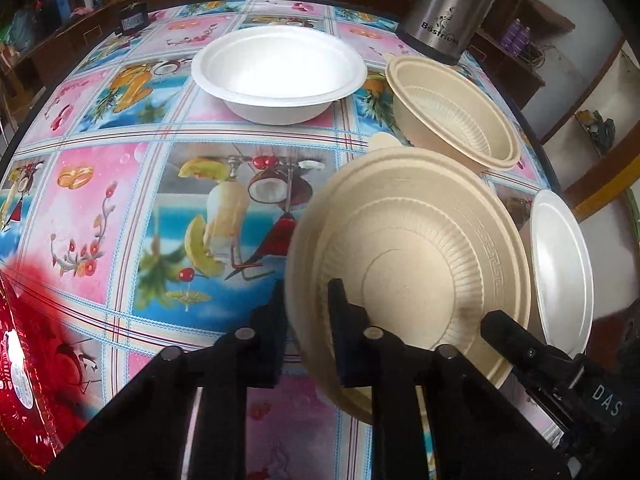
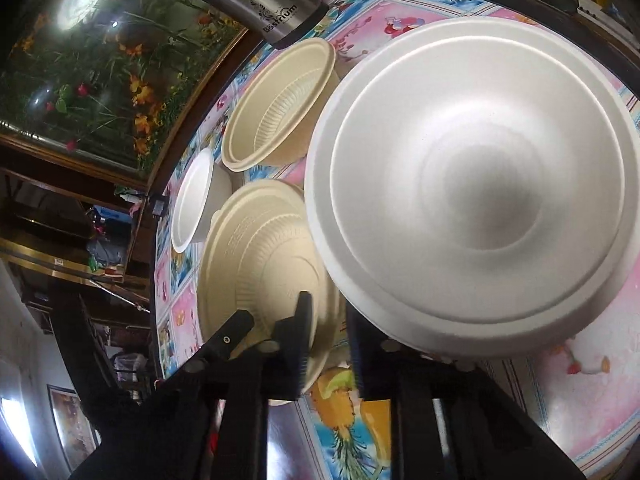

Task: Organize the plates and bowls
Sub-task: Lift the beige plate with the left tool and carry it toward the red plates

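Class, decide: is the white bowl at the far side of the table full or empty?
Empty. The left wrist view looks down into the white bowl and shows only its bare, clean inner surface.

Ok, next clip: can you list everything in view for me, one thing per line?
white bowl: one, white, upright at the far middle of the table
deep beige bowl: one, possibly a nested pair, beige, far right, beside the flask
shallow beige dish: one, beige, near middle, tilted, rim in the left gripper
white dish: one, white, right of the beige dish, tilted
steel flask: one, silver and black, far right edge
red packet: one, shiny red, near left corner
tablecloth: one, pink and blue fruit print, covering the table
left gripper: one, black, shut on the shallow beige dish
right gripper: one, black, shut at the white dish's rim
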A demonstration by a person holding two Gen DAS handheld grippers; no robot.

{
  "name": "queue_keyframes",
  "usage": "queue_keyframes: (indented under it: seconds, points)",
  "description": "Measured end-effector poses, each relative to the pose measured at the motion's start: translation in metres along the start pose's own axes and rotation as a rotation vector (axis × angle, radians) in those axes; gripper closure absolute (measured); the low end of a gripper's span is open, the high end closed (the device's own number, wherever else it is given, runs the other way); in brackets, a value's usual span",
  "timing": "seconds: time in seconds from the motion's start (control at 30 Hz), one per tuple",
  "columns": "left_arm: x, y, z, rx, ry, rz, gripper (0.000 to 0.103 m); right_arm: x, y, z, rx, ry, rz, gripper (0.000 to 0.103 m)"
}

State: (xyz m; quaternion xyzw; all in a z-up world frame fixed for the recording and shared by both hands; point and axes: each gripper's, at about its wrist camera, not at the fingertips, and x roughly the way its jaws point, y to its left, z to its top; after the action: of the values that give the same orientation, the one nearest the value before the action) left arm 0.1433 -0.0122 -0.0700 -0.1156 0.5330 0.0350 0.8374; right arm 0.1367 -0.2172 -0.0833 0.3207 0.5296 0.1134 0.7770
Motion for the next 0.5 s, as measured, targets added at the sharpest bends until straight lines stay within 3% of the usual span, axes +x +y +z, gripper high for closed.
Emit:
queue_keyframes:
  seconds: [0.5]
  points:
    - [-0.04, 0.02, -0.016, -0.011, -0.072, 0.011, 0.09, -0.016, 0.023, -0.021, -0.091, -0.025, 0.038, 0.091]
